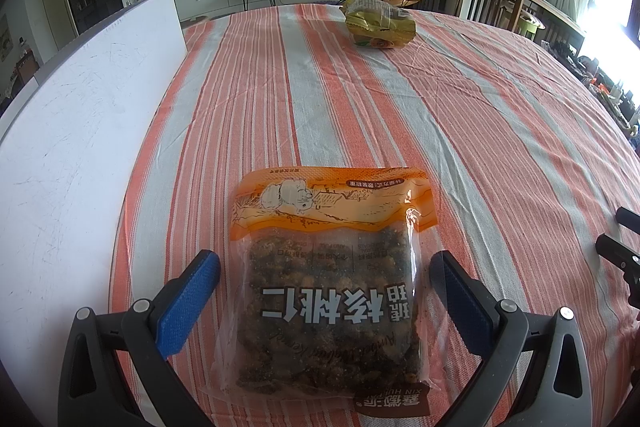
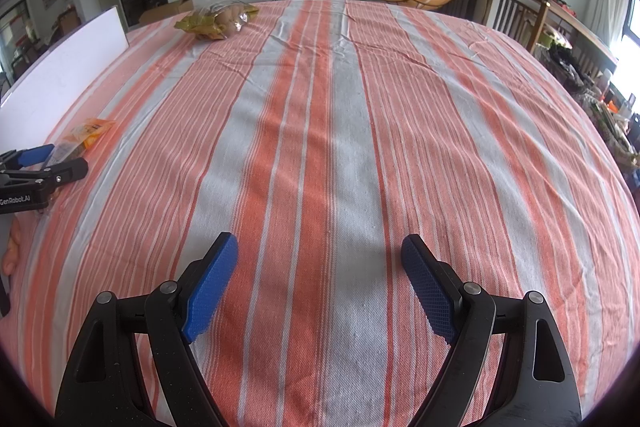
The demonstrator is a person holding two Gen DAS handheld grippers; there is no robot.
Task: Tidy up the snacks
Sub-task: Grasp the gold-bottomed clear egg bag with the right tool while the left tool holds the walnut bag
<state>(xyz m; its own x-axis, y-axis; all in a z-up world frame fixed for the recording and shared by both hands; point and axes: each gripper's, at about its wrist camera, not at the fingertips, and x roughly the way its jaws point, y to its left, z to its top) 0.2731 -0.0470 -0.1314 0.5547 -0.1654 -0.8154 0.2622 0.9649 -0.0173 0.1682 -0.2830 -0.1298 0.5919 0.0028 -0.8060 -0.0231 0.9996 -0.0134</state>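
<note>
A clear bag of dark candied walnuts (image 1: 332,291) with an orange top lies flat on the striped tablecloth (image 1: 460,131). My left gripper (image 1: 325,261) stands open astride it, one blue pad on each side of the bag's lower half, neither visibly pressing it. In the right wrist view the same bag (image 2: 86,133) shows at the far left between the left gripper's fingers (image 2: 36,155). My right gripper (image 2: 320,243) is open over bare cloth with nothing between its pads. A second clear bag of gold-wrapped snacks (image 1: 378,23) (image 2: 218,21) rests at the table's far side.
A white board (image 1: 80,107) (image 2: 68,67) lies along the table's left edge. Black parts of the right gripper (image 1: 620,259) show at the right border of the left wrist view. Wooden chairs (image 2: 516,15) stand beyond the table's far right.
</note>
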